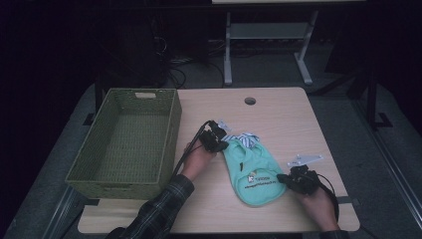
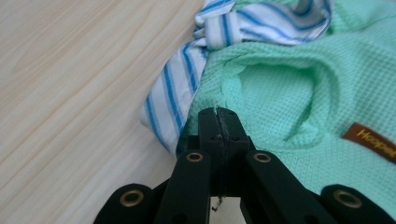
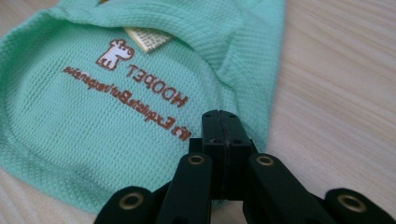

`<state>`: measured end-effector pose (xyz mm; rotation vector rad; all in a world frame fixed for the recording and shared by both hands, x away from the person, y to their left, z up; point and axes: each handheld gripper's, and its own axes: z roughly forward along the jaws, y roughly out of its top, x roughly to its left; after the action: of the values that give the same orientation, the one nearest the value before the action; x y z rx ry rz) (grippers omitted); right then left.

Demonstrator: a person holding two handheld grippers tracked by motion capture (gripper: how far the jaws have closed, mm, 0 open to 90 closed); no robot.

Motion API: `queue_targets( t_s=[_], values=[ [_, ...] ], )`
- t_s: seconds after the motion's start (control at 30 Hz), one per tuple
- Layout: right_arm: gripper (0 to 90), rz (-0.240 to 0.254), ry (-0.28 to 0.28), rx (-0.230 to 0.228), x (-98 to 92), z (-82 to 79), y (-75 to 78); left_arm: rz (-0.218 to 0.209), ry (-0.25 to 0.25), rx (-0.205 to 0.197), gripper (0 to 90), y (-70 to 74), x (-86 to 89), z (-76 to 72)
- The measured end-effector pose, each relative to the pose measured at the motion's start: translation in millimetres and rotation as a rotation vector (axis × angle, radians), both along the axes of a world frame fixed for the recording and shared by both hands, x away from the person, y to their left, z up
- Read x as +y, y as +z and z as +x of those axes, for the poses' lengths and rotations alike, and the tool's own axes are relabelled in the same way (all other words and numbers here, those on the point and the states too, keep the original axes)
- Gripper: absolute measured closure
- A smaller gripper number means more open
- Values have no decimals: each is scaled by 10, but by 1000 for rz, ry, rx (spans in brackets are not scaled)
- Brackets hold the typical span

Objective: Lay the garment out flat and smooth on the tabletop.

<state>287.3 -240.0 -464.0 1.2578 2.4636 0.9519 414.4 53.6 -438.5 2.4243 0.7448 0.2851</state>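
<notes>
In the right gripper view, the green garment (image 3: 116, 107) bears mirrored brown lettering (image 3: 135, 100).

This looks like a lab or recording room rather than a home. A plain light-wood table (image 1: 278, 114) with a cable hole (image 1: 250, 101) stands on grey floor in a dark room; behind the table, loose cables (image 1: 185, 63) trail across the floor beside the grey metal legs of another bench (image 1: 266, 37).

Mint-green waffle-knit pet shirt (image 1: 255, 174), blue-striped collar, flat on table, logo up
</notes>
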Motion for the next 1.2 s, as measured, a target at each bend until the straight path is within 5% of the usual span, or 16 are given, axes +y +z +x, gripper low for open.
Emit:
queue_targets(
  t_s=[0.4, 0.73, 0.97, 1.1, 1.2],
  values=[
    [898, 12, -4, 4, -25, 5, -4, -22, -13, 34, 870, -137, 62, -35],
    [882, 38, 7, -20, -57, -22, 41, -97, 10, 3, 672, 47, 162, -90],
    [878, 34, 22, -11, 2, -25, 32, -129, 43, -23, 530, 51, 147, 123],
    [878, 29, 27, -7, 9, -25, 29, -134, 36, 3, 531, -60, 95, 200],
    [879, 33, 26, -8, 7, -26, 29, -132, 28, 29, 626, -138, 67, 215]
  ],
)
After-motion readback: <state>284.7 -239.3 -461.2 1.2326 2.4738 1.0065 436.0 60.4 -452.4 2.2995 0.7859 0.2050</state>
